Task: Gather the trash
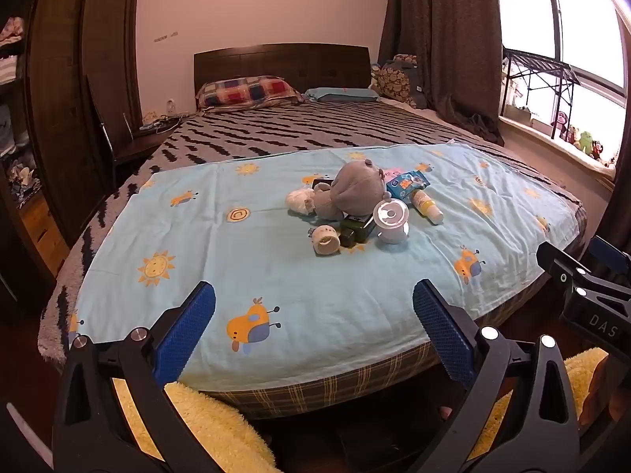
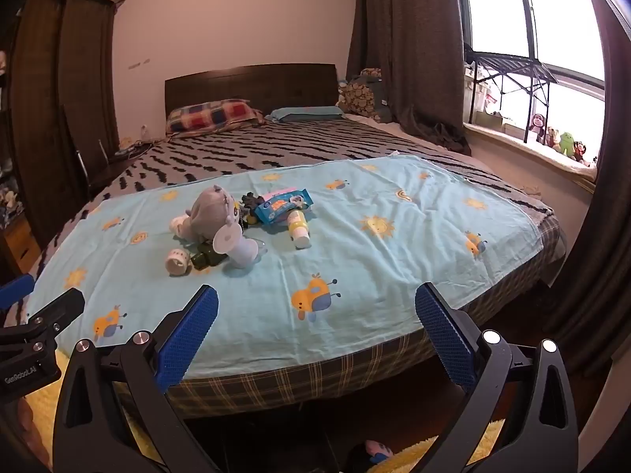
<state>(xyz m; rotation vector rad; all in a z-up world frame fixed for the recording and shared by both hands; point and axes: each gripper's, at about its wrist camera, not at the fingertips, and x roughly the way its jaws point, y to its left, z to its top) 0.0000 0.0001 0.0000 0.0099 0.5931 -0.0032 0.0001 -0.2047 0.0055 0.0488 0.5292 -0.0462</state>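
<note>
Bed (image 1: 276, 134) w/ light blue sheet (image 1: 276, 276) over its foot end. Mid-sheet: a pile around a grey plush toy (image 1: 351, 193); blue wrapper (image 1: 406, 185) behind it, yellow bottle (image 1: 426, 205) to its right, crumpled tissue (image 1: 299, 202) to its left. Left gripper (image 1: 313, 307) & right gripper (image 2: 315, 307) both spread wide, empty, near the bed's foot, well short of the toy. Step looks like approach; next prob. reach in for wrapper/tissue, leaving the toy.

White letters "DAS" stand on the black body of the right tongs (image 1: 591, 287), at four o'clock in the left wrist view. "GenRobot.AI" stands on the left tongs (image 2: 27, 331), at eight o'clock in the right wrist view.
</note>
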